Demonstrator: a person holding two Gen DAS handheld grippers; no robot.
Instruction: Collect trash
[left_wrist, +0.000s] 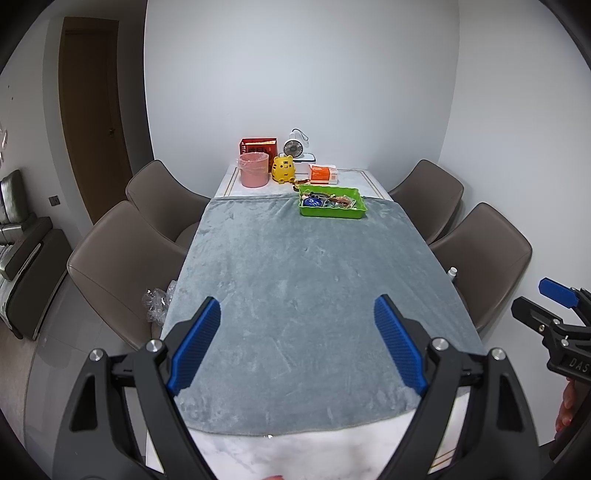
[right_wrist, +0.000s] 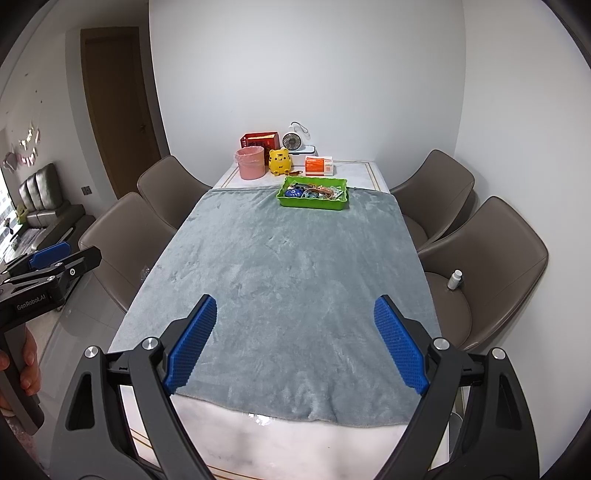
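A pink bin (left_wrist: 253, 169) with a liner stands at the table's far left end; it also shows in the right wrist view (right_wrist: 251, 162). A green tray (left_wrist: 332, 203) of small mixed items sits on the grey cloth's far edge, also seen in the right wrist view (right_wrist: 314, 194). Crumpled clear plastic (left_wrist: 157, 303) lies on the near left chair. A small white bottle (right_wrist: 455, 280) stands on the near right chair. My left gripper (left_wrist: 297, 341) is open and empty above the cloth's near end. My right gripper (right_wrist: 295, 341) is open and empty beside it.
A grey cloth (left_wrist: 310, 295) covers the marble table (left_wrist: 295, 454). At the far end stand a red box (left_wrist: 258, 146), a yellow tiger toy (left_wrist: 283, 169), a small fan (left_wrist: 293, 147) and an orange-white box (left_wrist: 323, 174). Brown chairs (left_wrist: 122, 266) flank both sides.
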